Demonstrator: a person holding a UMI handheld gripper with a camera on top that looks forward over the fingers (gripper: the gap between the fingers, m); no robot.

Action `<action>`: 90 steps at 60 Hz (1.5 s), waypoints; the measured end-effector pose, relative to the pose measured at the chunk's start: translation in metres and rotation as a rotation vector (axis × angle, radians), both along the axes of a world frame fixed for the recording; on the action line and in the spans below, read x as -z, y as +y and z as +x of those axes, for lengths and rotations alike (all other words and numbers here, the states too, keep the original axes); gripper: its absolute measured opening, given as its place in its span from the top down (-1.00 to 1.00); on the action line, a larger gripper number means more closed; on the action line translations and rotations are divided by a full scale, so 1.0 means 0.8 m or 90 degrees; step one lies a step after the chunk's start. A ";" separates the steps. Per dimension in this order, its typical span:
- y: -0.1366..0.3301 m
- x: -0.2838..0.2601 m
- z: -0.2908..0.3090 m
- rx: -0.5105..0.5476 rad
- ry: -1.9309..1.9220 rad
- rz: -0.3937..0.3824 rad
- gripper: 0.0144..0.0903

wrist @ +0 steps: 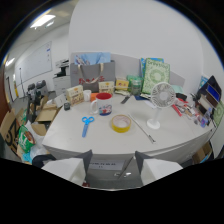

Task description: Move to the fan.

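Gripper view shows the hand-held gripper wide open and empty at lower centre, well short of the white fan standing right of centre on the tabletop. Approach is underway; next, advance rightward.

Office or meeting room, judging by a whiteboard on the far wall, a printer beside it, office chairs below, ceiling strip lights, cardboard boxes on the floor and a large white table cluttered with stationery and packaged goods.
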State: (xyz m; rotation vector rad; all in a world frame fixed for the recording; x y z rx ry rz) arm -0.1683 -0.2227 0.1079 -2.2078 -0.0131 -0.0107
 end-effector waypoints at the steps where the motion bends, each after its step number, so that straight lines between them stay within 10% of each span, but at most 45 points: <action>1: 0.000 -0.001 0.001 0.001 -0.001 -0.001 -0.85; 41: 0.030 0.026 0.135 0.080 -0.018 0.010 -0.85; 90: 0.204 0.072 0.225 -0.004 0.004 -0.016 -0.84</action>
